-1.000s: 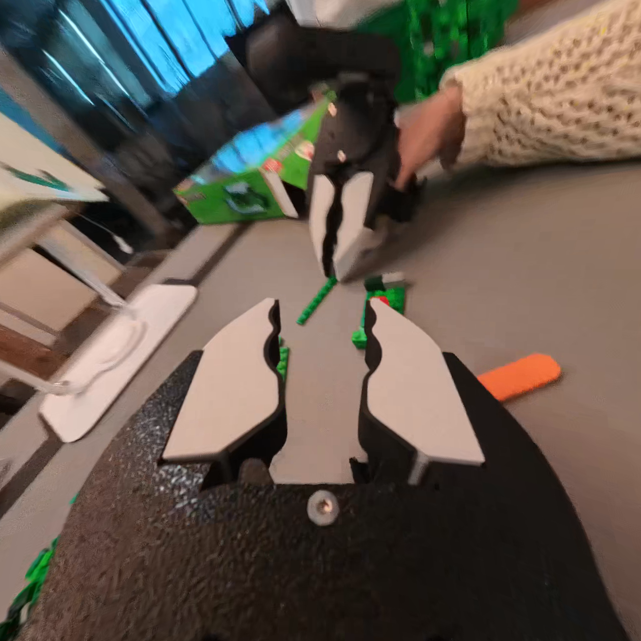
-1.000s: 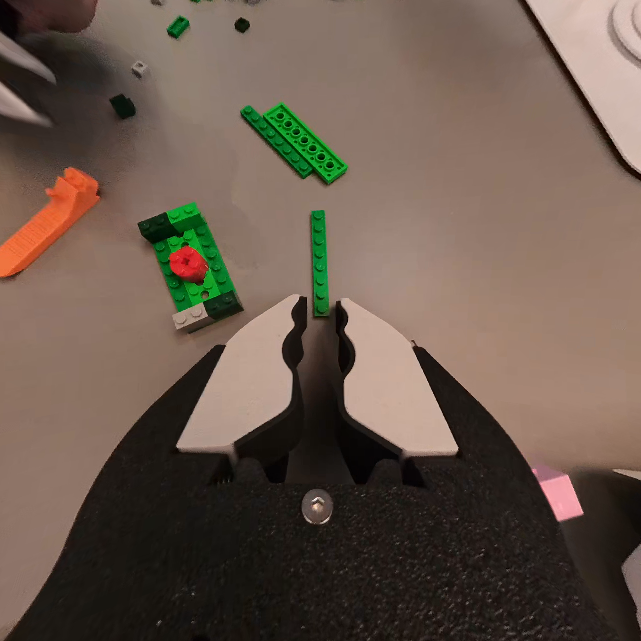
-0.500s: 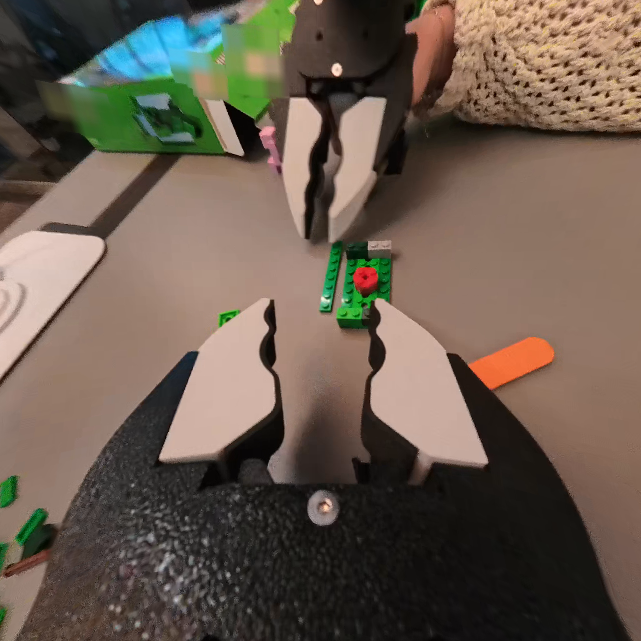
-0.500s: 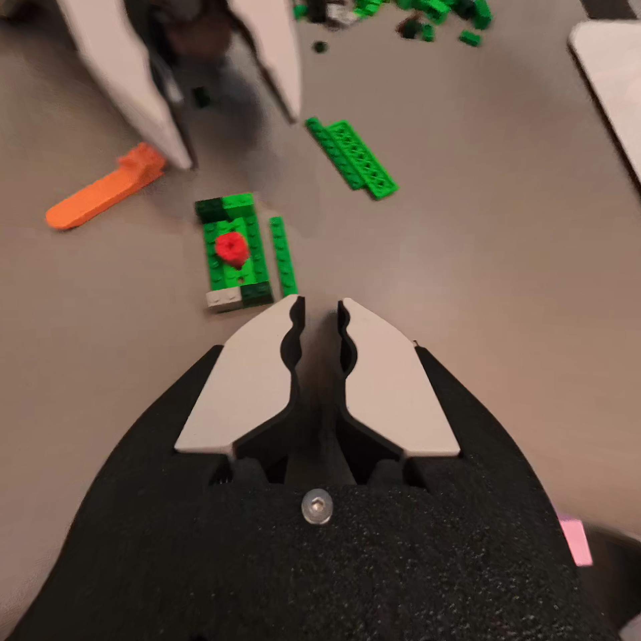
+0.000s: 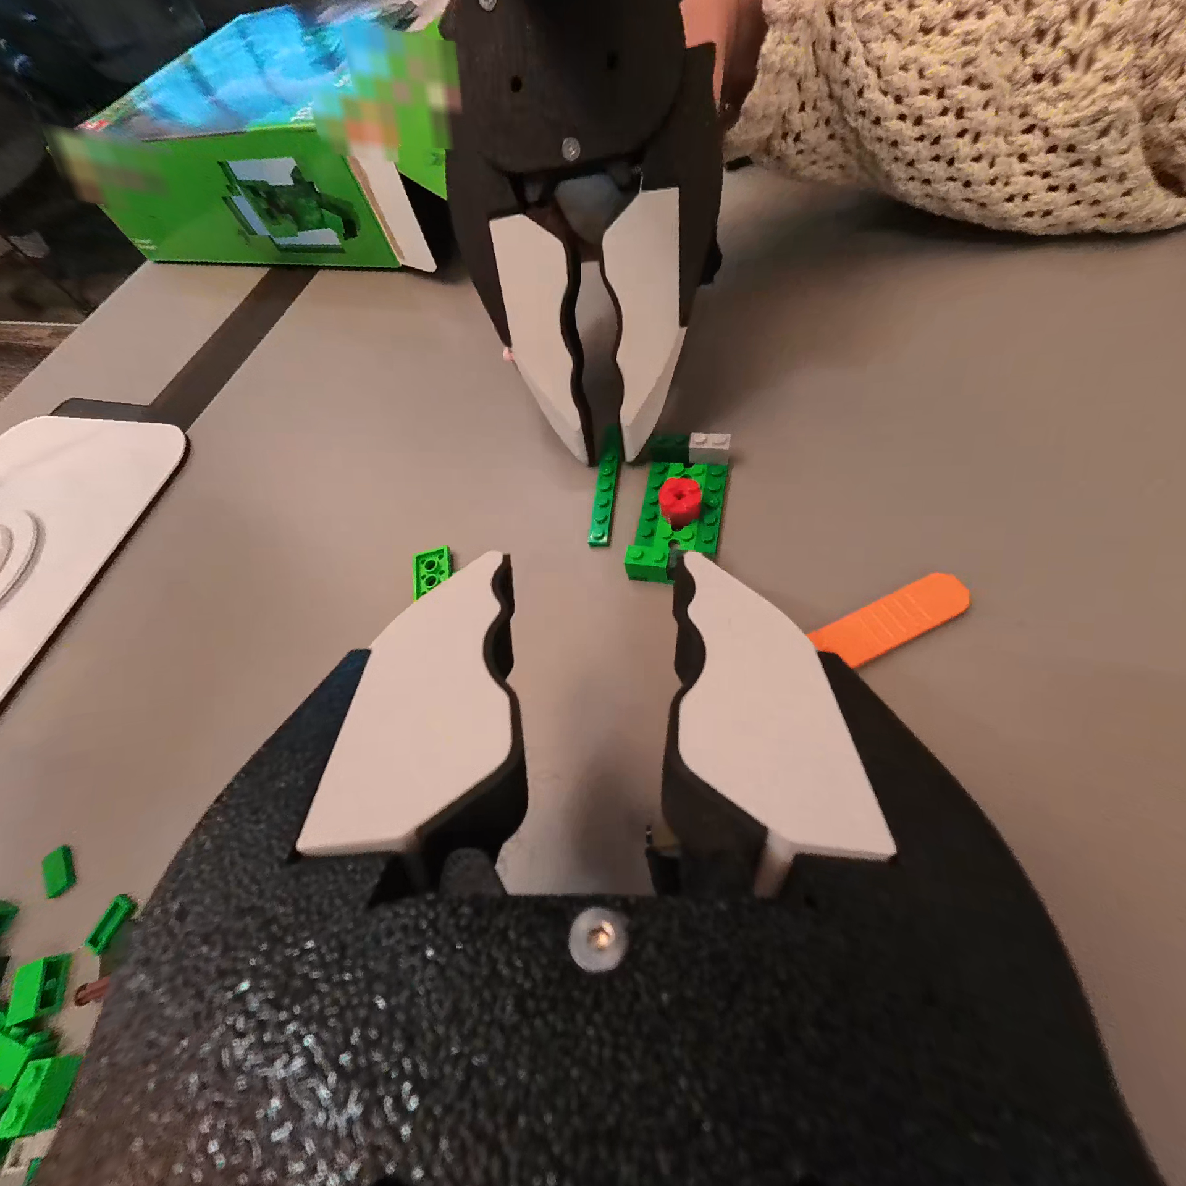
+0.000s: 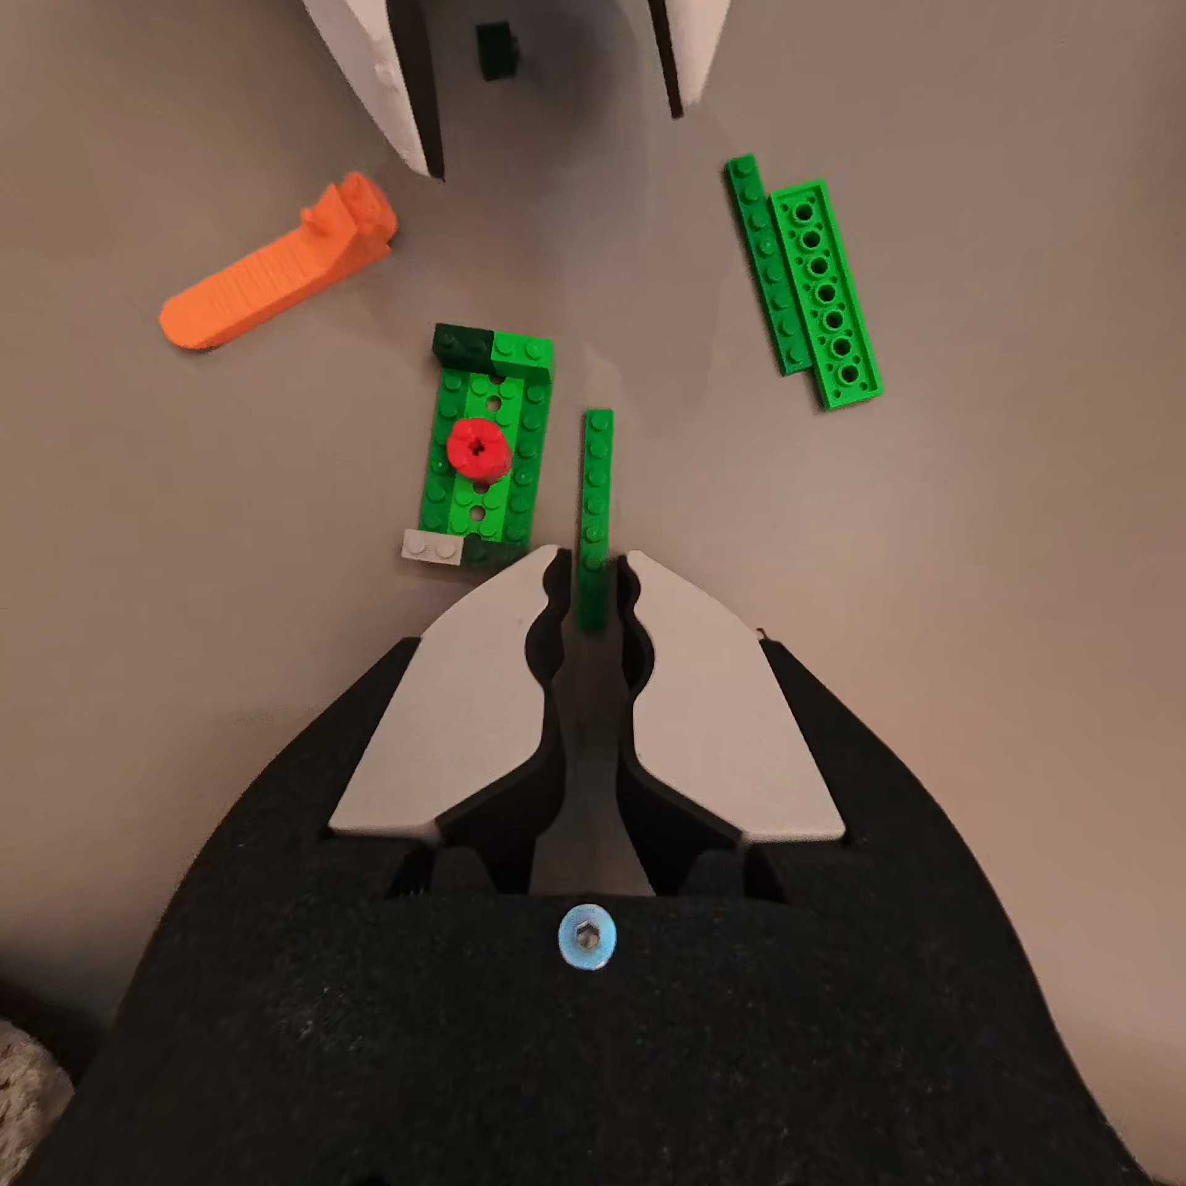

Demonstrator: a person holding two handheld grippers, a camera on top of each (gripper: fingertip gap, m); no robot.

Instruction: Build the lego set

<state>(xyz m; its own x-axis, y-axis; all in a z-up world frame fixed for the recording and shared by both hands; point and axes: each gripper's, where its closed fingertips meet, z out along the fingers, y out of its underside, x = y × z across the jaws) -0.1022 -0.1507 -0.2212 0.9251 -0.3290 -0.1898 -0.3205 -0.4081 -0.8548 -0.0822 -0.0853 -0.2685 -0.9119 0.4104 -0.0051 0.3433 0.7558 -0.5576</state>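
A small green build [image 6: 507, 391] with a red round piece [image 6: 478, 449] on top lies on the grey table; it also shows in the left wrist view [image 5: 709, 513]. A long thin green strip [image 6: 597, 475] lies flat just right of it. My right gripper [image 6: 595, 555] is closed down on the strip's near end, tips at the table; it shows in the left wrist view [image 5: 608, 457] too. My left gripper [image 5: 595, 561] is open and empty, its right fingertip close to the build's near corner. Its fingers [image 6: 401, 96] show at the top of the right wrist view.
An orange brick separator [image 6: 276, 276] lies left of the build. Two green plates [image 6: 808, 282] lie side by side to the right. A green box [image 5: 257, 192], a white pad [image 5: 77, 513], a small green plate [image 5: 431, 571] and loose green pieces [image 5: 32, 1027] surround it. A cream knitted sleeve [image 5: 962, 115] is behind. The gap from one gripper's tips to the other's is roughly 9 centimetres. About 6 centimetres separates my left fingertips from the orange brick separator [image 6: 276, 276]. It is also in sight in the left wrist view [image 5: 858, 631].
My right gripper moved forward over the strip's end and narrowed around it. My left gripper swung to face the build and came closer, still open.
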